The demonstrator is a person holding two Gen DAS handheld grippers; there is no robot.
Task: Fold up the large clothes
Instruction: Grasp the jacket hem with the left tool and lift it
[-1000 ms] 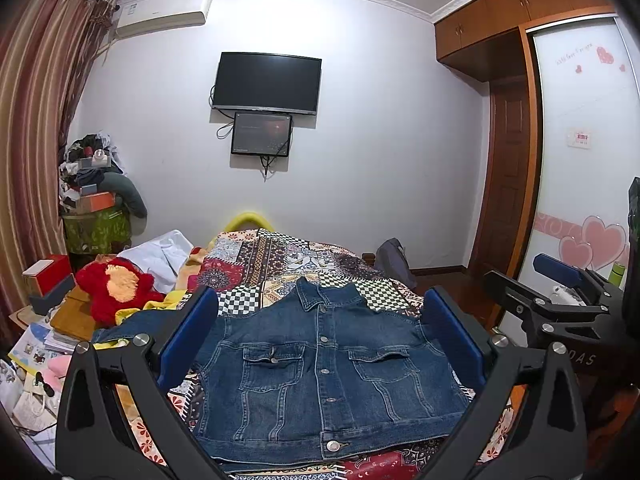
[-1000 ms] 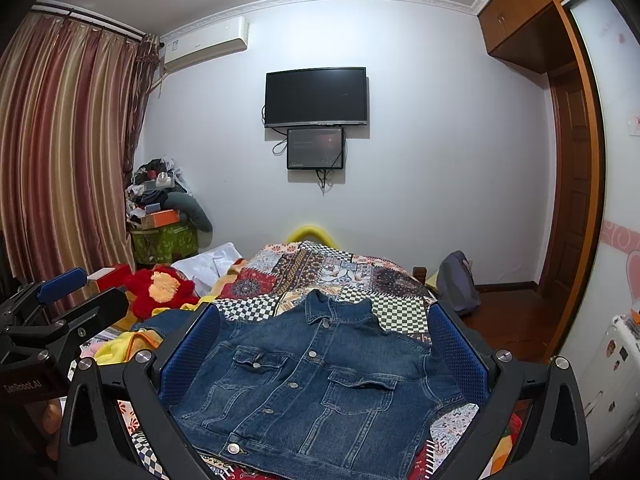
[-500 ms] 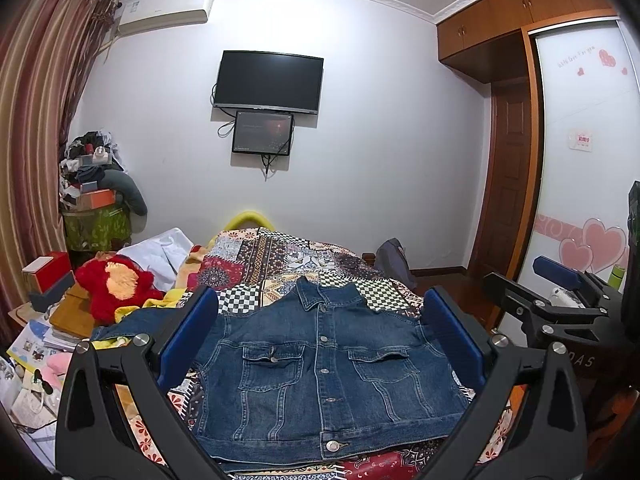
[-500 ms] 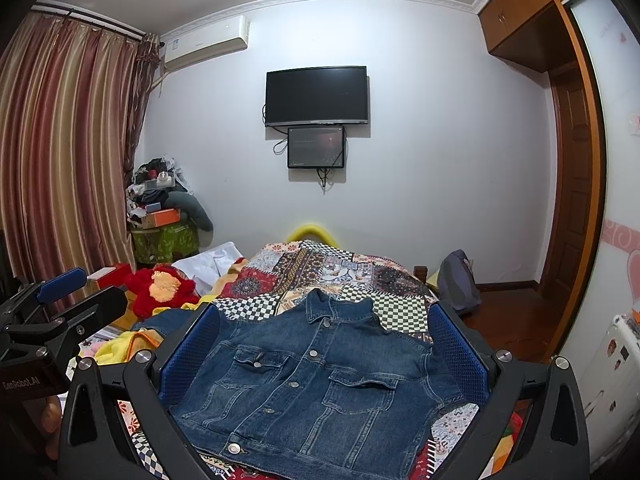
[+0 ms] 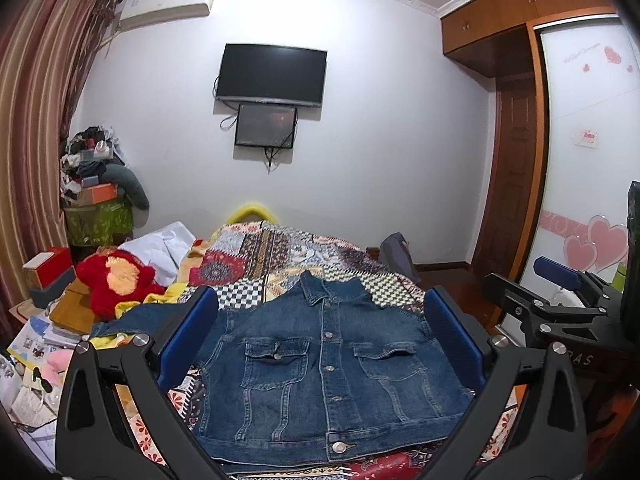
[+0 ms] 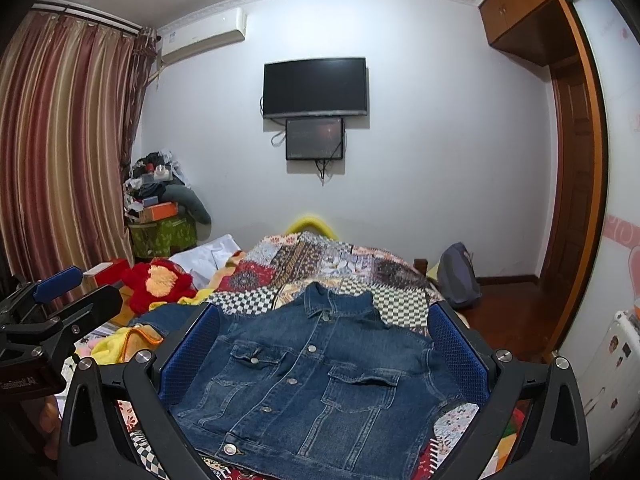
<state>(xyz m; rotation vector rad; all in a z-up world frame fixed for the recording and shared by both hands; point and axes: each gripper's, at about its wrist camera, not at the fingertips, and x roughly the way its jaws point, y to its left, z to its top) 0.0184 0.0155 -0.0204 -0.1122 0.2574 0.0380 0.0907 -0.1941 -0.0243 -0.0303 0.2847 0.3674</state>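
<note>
Patchwork bedding [image 5: 280, 252] covers the bed on which the work is laid out, in a bedroom with a wall-mounted television [image 5: 272, 74] opposite and striped curtains [image 6: 60, 152] to one side. A denim jacket [image 5: 324, 368] is spread flat on the near part of the quilt, front up and buttoned, collar toward the far wall and hem nearest the cameras. 1 sleeve [image 5: 132, 320] is seen trailing off toward the clutter and the red plush toy [image 5: 116, 280]; the other sleeve cannot be made out and may be tucked beneath the body.

The left gripper [image 5: 322, 344] is held above the hem with its 2 blue pads spread wide, nothing between them. The right gripper [image 6: 324, 352] is likewise held wide apart and empty, just beside the left, each being visible at the edge of the other's view. No cloth is touched by either.

The step in hand is judged to be the approach before the 1st fold, the garment being as yet unfolded. The next move would call for both tools to be lowered to the fabric: the visible sleeve or a shoulder edge would be pinched, and a corresponding hem corner taken, so that 1 side could be carried across the buttoned front. Thick denim seams may resist a shallow pinch, so a deep bite on the edge would be advisable.
</note>
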